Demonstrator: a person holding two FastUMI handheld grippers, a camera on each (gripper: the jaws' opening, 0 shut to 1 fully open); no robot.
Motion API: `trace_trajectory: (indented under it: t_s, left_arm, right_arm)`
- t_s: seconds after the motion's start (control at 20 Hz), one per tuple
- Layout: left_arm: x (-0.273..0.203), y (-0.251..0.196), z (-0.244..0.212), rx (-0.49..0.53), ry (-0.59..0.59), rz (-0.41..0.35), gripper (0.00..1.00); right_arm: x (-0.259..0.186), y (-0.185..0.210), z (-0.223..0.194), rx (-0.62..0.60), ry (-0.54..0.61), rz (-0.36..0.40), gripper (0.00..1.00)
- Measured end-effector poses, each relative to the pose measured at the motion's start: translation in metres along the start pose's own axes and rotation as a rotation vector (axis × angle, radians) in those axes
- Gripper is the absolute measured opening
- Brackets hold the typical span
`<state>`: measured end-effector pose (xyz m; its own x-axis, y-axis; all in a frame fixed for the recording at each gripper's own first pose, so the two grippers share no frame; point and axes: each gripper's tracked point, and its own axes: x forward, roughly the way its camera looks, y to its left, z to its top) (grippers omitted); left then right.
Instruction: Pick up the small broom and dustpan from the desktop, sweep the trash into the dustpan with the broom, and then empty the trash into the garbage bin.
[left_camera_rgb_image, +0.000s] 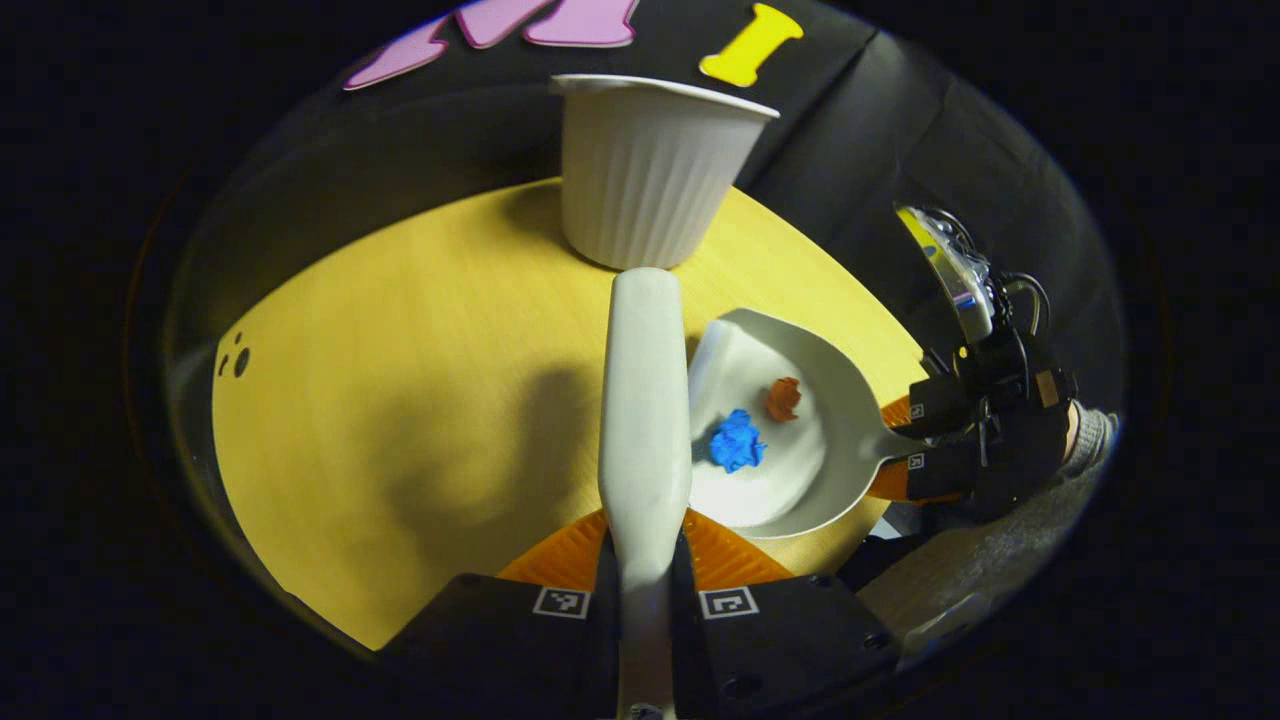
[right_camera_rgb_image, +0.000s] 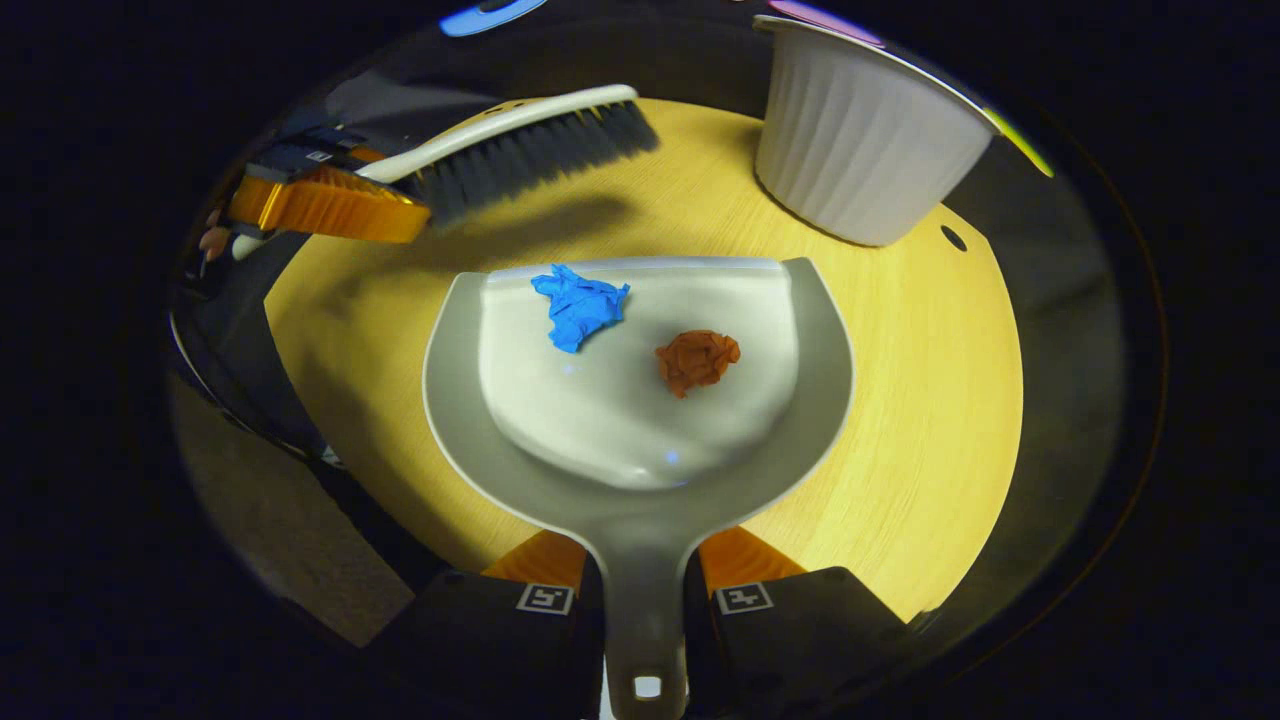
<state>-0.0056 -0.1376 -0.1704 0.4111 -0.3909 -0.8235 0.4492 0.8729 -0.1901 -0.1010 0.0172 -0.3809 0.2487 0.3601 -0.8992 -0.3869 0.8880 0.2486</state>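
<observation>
- Clamped at the bottom of the right gripper view: right gripper (right_camera_rgb_image: 645, 590), both fingers pressing the dustpan (right_camera_rgb_image: 640, 400) by its handle, long axis running straight ahead from the jaws, open lip farthest away.
- Lying inside the pan: blue paper wad (right_camera_rgb_image: 580, 308) close to the lip, orange-brown wad (right_camera_rgb_image: 697, 360) just beside it toward the middle; none seen loose on the yellow desktop (right_camera_rgb_image: 900, 420), so sweeping judged done.
- Shut on the broom (left_camera_rgb_image: 645, 400) handle in the left gripper view: left gripper (left_camera_rgb_image: 645, 590), the broom's back pointing ahead along the fingers; bristles hanging above the desktop, beyond the pan's lip, as seen from the right gripper view.
- Standing farthest off, at the back of the desktop: white ribbed garbage bin (right_camera_rgb_image: 860, 140), upright, mouth open, well apart from the pan.
- Key relation: bin ahead and to the right of the pan's lip from the right gripper, and dead ahead of the broom tip from the left.
- Next, by judgement: pan carried level toward the bin, lip over the rim, then tipped; blue wad near the lip likeliest to slide off early.
</observation>
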Motion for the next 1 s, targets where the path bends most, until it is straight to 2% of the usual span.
trace_trajectory:
  t_s: [0.05, 0.2, 0.25, 0.35, 0.5, 0.6, 0.65, 0.8, 0.85, 0.95, 1.0]
  left_arm:
    - [-0.001, 0.013, -0.002, -0.034, -0.014, 0.037, 0.25]
    - [-0.005, 0.035, -0.020, -0.116, -0.015, 0.082, 0.22]
    - [-0.008, 0.042, -0.027, -0.132, -0.016, 0.090, 0.25]
    - [-0.008, 0.054, -0.044, -0.126, -0.008, 0.110, 0.25]
    - [-0.011, 0.063, -0.061, -0.124, -0.002, 0.095, 0.25]
    - [-0.011, 0.074, -0.075, -0.126, 0.000, 0.090, 0.25]
    - [-0.011, 0.078, -0.080, -0.129, 0.001, 0.088, 0.25]
    - [-0.014, 0.080, -0.093, -0.136, -0.002, 0.074, 0.22]
    - [-0.015, 0.082, -0.098, -0.137, -0.003, 0.072, 0.25]
    - [-0.017, 0.085, -0.105, -0.139, -0.004, 0.068, 0.25]
    - [-0.018, 0.086, -0.108, -0.140, -0.003, 0.067, 0.25]
  right_arm:
    - [-0.007, 0.000, 0.002, 0.032, -0.009, -0.017, 0.37]
    - [-0.045, -0.016, 0.010, 0.075, -0.020, -0.069, 0.36]
    - [-0.058, -0.019, 0.015, 0.089, -0.025, -0.084, 0.37]
    - [-0.092, -0.032, 0.034, 0.122, -0.049, -0.126, 0.36]
    - [-0.138, -0.049, 0.057, 0.190, -0.080, -0.172, 0.36]
    - [-0.169, -0.064, 0.077, 0.239, -0.108, -0.182, 0.40]
    - [-0.182, -0.073, 0.087, 0.258, -0.126, -0.196, 0.36]
    - [-0.216, -0.111, 0.112, 0.263, -0.151, -0.281, 0.37]
    - [-0.225, -0.126, 0.123, 0.263, -0.158, -0.314, 0.36]
    - [-0.234, -0.151, 0.147, 0.255, -0.173, -0.373, 0.37]
    - [-0.237, -0.163, 0.159, 0.249, -0.180, -0.397, 0.41]
